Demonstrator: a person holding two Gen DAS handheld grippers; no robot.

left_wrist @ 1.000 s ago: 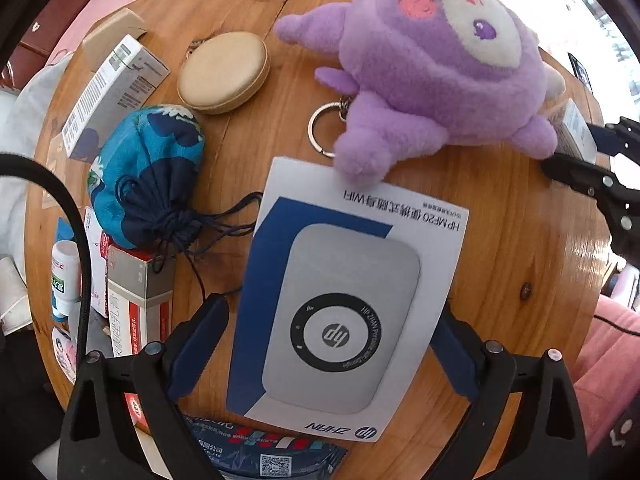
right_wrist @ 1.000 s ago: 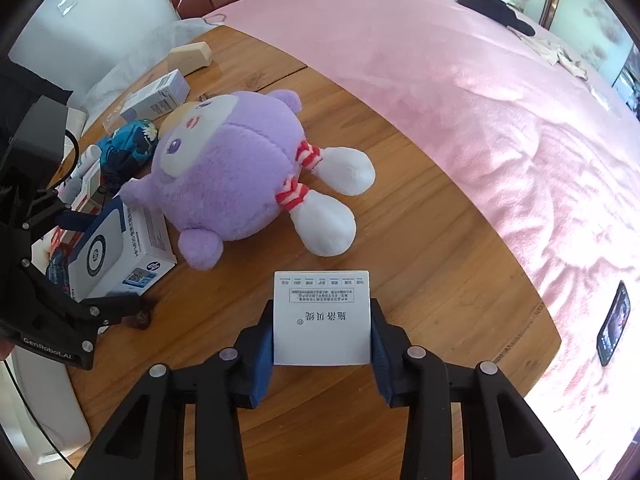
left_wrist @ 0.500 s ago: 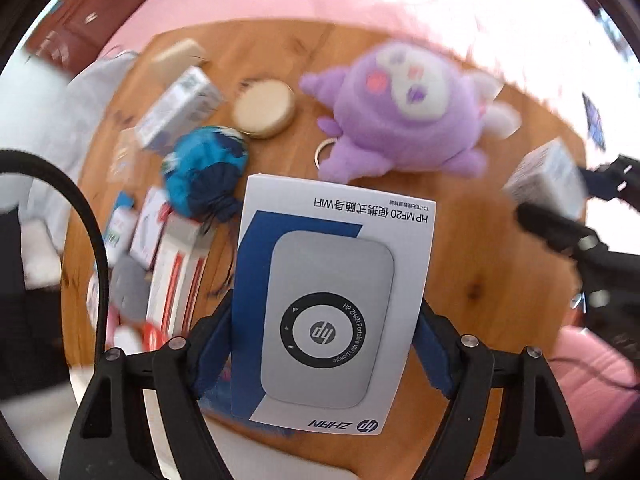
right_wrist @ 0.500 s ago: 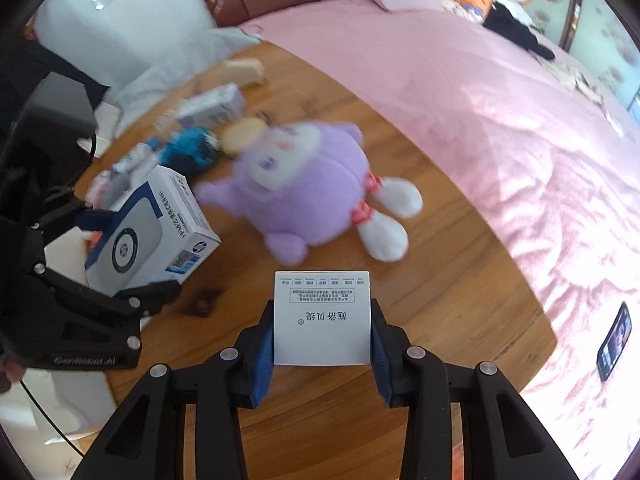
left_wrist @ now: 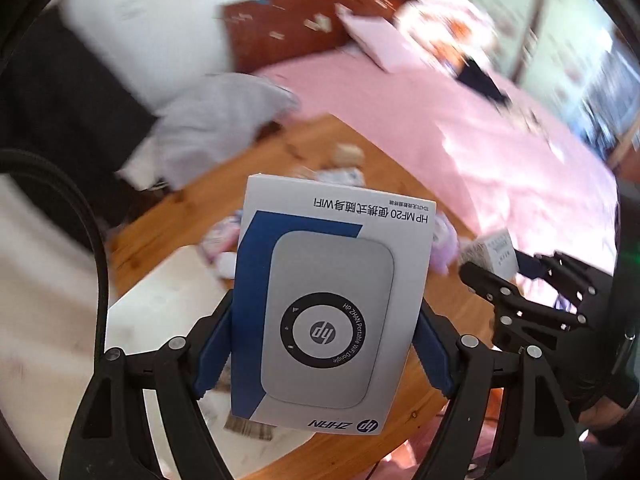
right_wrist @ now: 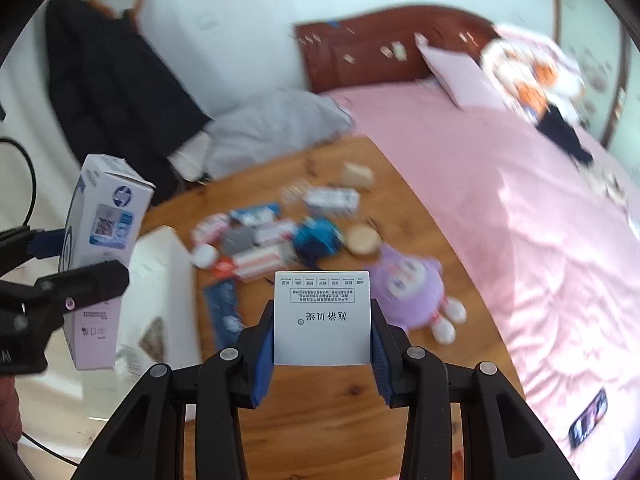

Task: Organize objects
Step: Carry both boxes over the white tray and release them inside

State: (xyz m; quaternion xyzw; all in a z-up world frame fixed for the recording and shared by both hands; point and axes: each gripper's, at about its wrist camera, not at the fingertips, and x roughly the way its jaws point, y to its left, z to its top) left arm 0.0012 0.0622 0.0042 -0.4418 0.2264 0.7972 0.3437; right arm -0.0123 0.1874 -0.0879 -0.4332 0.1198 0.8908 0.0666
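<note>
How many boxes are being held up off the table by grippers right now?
2. The HP dongle box is clamped in the left gripper; the small white box is clamped in the right gripper. Other boxes lie blurred on the table.

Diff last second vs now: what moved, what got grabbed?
Left gripper closed on the HP box and lifted it off the table. Right gripper rose too, still clamping the white box. Plush and clutter stayed on the table.
</note>
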